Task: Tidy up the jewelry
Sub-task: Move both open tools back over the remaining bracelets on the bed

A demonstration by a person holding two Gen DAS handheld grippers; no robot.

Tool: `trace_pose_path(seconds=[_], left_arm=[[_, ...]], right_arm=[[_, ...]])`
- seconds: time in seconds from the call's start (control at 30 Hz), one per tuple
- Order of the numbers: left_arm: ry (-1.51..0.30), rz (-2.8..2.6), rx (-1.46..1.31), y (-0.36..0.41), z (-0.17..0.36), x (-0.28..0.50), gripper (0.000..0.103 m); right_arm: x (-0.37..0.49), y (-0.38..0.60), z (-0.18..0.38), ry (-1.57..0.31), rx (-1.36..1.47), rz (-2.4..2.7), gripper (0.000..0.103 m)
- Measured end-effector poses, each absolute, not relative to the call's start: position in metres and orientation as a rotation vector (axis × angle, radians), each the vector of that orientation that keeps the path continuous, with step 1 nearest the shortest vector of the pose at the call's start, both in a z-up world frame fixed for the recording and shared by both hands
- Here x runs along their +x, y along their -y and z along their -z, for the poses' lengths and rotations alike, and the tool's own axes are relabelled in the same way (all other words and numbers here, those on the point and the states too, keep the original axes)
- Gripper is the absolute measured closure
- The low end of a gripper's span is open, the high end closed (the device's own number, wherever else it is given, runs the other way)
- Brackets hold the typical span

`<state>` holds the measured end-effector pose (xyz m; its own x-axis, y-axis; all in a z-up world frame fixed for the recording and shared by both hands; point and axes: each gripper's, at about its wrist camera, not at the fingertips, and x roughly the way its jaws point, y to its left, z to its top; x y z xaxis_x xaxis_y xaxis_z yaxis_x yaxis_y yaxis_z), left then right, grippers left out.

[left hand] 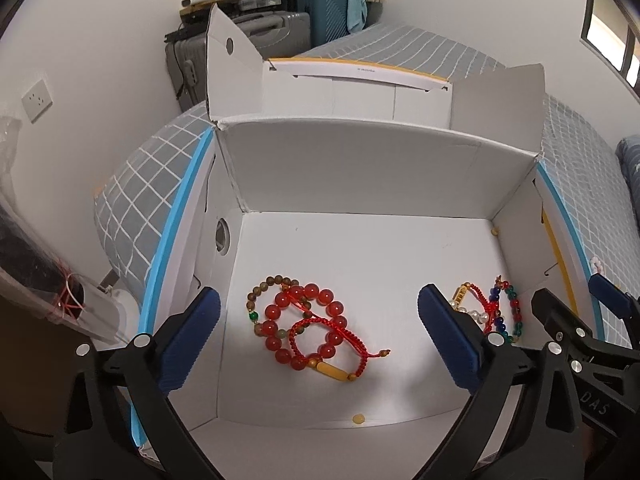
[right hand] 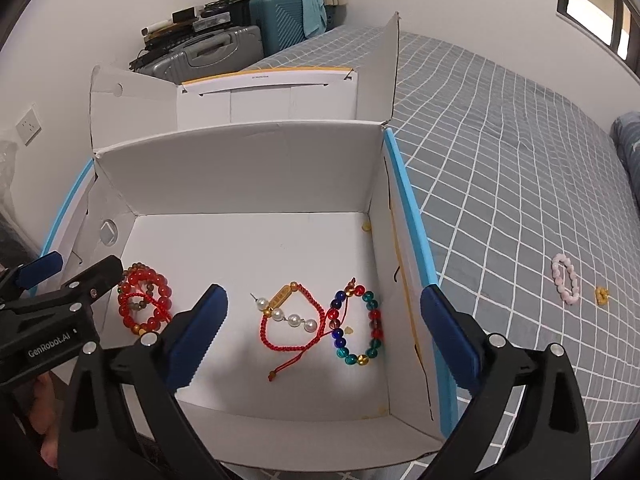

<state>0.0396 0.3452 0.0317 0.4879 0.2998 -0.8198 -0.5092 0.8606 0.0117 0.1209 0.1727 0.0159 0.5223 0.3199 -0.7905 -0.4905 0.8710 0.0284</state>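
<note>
Our left gripper [left hand: 318, 334] and right gripper [right hand: 324, 338] gape empty over the white box [right hand: 248, 168], where two bracelet piles [left hand: 308, 326] [right hand: 320, 320] already lie mid-frame; we judge the pink bracelet [right hand: 565, 283] and small yellow piece [right hand: 601, 296], on the bedspread [right hand: 500, 184] at right, remain.

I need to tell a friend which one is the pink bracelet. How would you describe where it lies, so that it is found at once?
Start at the open white cardboard box standing on the bed with the grey checked cover. Look outside the box, to its right, on the bare cover: the pink bracelet lies there beside a small yellow trinket. It is the only pale pink ring of beads, and the other bracelets are all inside the box.
</note>
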Motion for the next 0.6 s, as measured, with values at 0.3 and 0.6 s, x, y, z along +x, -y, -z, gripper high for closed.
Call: trace_pose_path(seconds=[0.3,0.6], left_arm=[[-0.922,-0.480,-0.220,-0.328,-0.039,0.044,0.006],[-0.864,-0.386,-0.192,-0.277,-0.068,0.058,0.006]], right_arm=[[0.114,-0.148,-0.035,-0.864,-0.163,-0.488,0.010],[0.113,-0.090,-0.065,-0.809,-0.124,-0.409,0.010]])
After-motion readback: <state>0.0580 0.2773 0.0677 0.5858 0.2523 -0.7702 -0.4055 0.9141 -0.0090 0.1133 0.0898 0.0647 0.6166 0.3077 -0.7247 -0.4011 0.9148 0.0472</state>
